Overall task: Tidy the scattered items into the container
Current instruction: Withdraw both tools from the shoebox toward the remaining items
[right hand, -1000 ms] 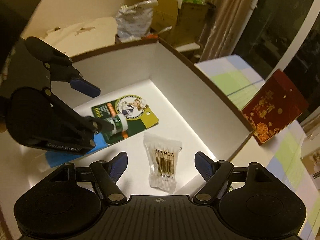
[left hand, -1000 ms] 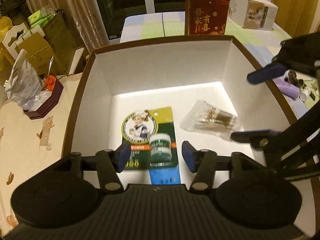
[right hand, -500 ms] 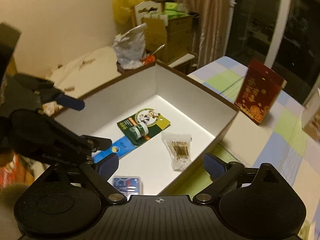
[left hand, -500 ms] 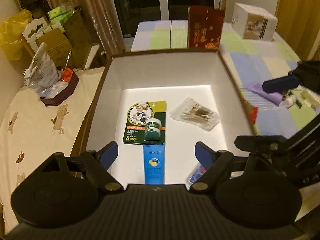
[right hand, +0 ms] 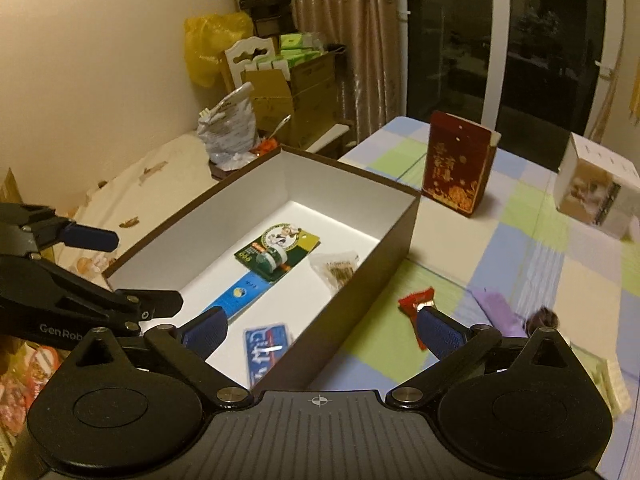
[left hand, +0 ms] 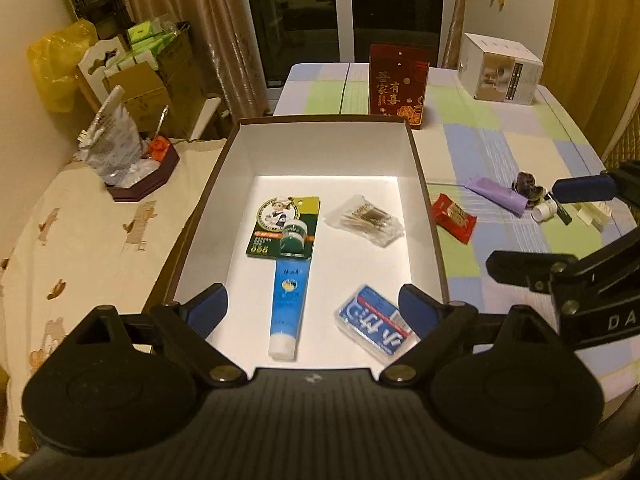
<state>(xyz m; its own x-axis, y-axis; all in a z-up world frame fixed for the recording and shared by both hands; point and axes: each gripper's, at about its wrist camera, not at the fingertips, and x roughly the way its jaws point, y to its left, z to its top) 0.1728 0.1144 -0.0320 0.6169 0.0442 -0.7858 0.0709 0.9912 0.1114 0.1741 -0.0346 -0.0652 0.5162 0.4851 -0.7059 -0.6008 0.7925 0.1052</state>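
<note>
Broadly, a table (left hand: 500, 136) under a pastel checked cloth carries a rectangular cardboard box (left hand: 430, 216) with brown outer walls and smooth white inner walls. 4 items lie flat on its floor: a green blister card with a small round jar (left hand: 286, 228), a blue squeeze tube (left hand: 287, 304) just below it, a crinkled clear bag of cotton swabs (left hand: 366, 221), and a blue plastic pack (left hand: 374, 326) near the front corner. Outside the box, on the cloth, rest a red foil sachet (left hand: 454, 218), a lilac tube (left hand: 498, 193) and a dark bundle (left hand: 528, 187). The left gripper (left hand: 314, 306) hangs above the box's near end, jaws spread wide and gripping nothing. The right gripper (right hand: 322, 330) hovers over the box's near corner, equally wide and empty, its right pad in front of the sachet.
</note>
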